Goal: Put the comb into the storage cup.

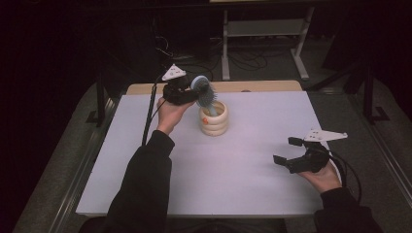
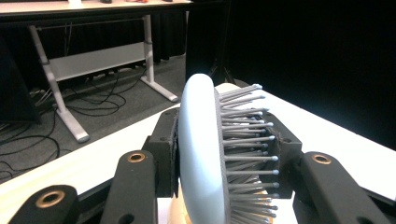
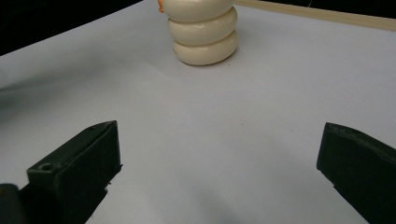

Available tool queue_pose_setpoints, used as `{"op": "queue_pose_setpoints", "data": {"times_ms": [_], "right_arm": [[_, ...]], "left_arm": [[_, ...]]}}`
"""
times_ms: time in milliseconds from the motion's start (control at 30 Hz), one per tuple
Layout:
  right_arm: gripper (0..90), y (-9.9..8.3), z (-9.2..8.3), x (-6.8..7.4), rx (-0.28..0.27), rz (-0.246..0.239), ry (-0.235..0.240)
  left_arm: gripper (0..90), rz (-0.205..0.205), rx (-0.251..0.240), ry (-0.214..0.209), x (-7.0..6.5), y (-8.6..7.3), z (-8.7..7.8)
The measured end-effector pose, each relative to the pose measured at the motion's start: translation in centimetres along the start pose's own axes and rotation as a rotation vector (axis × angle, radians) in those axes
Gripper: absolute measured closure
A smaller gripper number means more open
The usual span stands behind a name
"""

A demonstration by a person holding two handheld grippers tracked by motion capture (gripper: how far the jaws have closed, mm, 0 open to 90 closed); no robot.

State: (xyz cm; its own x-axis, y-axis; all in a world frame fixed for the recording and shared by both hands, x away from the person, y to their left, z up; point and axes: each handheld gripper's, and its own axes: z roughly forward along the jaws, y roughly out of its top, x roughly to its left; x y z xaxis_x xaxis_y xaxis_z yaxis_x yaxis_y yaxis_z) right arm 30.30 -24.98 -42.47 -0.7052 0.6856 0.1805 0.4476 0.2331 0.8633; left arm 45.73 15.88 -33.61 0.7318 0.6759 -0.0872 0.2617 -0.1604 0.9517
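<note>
The white table [image 1: 209, 184] has wide bare room on every side of the cream ribbed holder [image 1: 214, 119], which stands toward the far edge, a little left of the middle. A strip of wood [image 1: 262, 86] runs along that far edge. The near half of the surface lies open between the 2 forearms, and the floor beyond the far edge carries a metal frame [image 1: 265, 29] and loose cables.

The left gripper view gives the closest look at the hairbrush [image 2: 205, 154]: its pale blue back faces left, its grey pins point right, and the black jaws press on it from both sides, 1 on the back, 1 against the pins. The holder's cream rim just peeks in below the brush. The high view adds that the brush's handle dips into the holder's mouth while the head [image 1: 203, 90] leans up and left, clear of the rim.

The right gripper view shows the holder [image 3: 203, 32] as 3 stacked rings, well ahead of its own jaws.

The left gripper [image 1: 187, 92] is held high over the holder, its hand [image 1: 170, 114] under it with the wrist bent upward. The right gripper [image 1: 286, 151] rests low near the right edge, jaws spread wide on nothing, pointing left across the table, cradled from below by the right hand [image 1: 323, 177].
</note>
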Motion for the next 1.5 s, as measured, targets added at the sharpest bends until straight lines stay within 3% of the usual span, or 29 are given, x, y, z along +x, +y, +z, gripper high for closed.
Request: {"op": "queue_pose_setpoints", "data": {"times_ms": [300, 600, 800, 1033, 1267, 1500], "right_arm": [[0.0, 0.0, 0.0, 0.0, -0.001, -0.001, -0.004], [0.0, 0.0, -0.1, 0.0, -0.007, 0.005, -0.007], [0.0, 0.0, -0.1, 0.0, -0.005, 0.005, -0.007], [0.0, 0.0, -0.1, 0.0, -0.004, 0.004, -0.008], [0.0, 0.0, -0.1, 0.0, -0.004, 0.003, -0.008], [0.0, 0.0, -0.1, 0.1, -0.001, 0.0, -0.008]], "left_arm": [[55.7, -0.044, -0.005, 0.0, 0.8, -0.9, 0.2], [54.9, -0.121, -0.037, 0.004, 1.8, -1.7, 0.0], [48.9, -0.11, -0.031, 0.042, 1.9, -1.9, -0.2], [43.3, -0.113, -0.049, 0.046, 2.1, -2.6, -0.3], [24.1, -0.104, -0.091, 0.066, 2.6, -2.9, -1.3], [0.0, -0.115, -0.07, 0.041, 3.3, -3.3, -1.9]]}}
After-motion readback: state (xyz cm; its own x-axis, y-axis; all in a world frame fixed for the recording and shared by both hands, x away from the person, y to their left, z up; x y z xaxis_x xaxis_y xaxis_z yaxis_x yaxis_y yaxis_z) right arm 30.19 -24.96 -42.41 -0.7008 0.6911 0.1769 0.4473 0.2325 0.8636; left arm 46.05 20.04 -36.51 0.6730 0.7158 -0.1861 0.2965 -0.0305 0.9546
